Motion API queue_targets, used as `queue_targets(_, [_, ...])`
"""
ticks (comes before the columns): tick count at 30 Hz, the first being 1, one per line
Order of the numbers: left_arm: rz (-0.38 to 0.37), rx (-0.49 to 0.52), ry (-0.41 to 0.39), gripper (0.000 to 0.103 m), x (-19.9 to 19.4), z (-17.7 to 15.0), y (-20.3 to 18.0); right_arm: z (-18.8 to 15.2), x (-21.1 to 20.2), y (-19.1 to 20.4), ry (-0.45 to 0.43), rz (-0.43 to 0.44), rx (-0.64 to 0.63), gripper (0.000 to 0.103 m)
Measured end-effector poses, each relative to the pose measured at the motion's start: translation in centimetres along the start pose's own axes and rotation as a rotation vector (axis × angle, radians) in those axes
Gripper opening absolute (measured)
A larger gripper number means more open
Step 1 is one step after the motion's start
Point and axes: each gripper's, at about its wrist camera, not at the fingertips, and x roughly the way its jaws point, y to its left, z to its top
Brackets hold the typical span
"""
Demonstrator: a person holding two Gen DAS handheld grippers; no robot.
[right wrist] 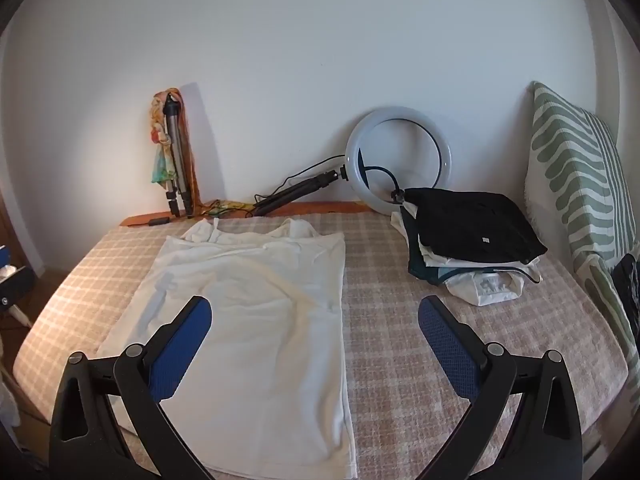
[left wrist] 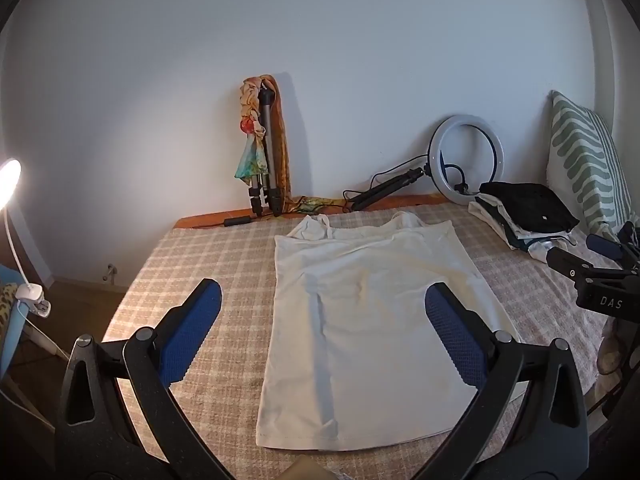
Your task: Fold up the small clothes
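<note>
A white tank top (left wrist: 360, 320) lies flat on the checked bedspread (left wrist: 224, 264), straps toward the far wall, hem nearest me. It also shows in the right wrist view (right wrist: 256, 320). My left gripper (left wrist: 322, 304) is open and empty, hovering above the top's lower half. My right gripper (right wrist: 314, 314) is open and empty, above the top's right edge. The right gripper's body (left wrist: 600, 280) shows at the right of the left wrist view.
A pile of folded clothes with a black one on top (right wrist: 472, 236) sits at the back right. A ring light (right wrist: 400, 168), a tripod (right wrist: 180, 172) and cables lie along the far wall. A striped pillow (right wrist: 580, 192) stands at the right. A lamp (left wrist: 8, 184) is on the left.
</note>
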Motion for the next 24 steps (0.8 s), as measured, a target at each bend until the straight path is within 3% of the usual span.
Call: queue_targets(24, [0.015, -0.004, 0.02, 0.103, 0.38, 0.39, 0.25, -0.06, -0.38, 0.24, -0.035, -0.023, 0.001, 0.102])
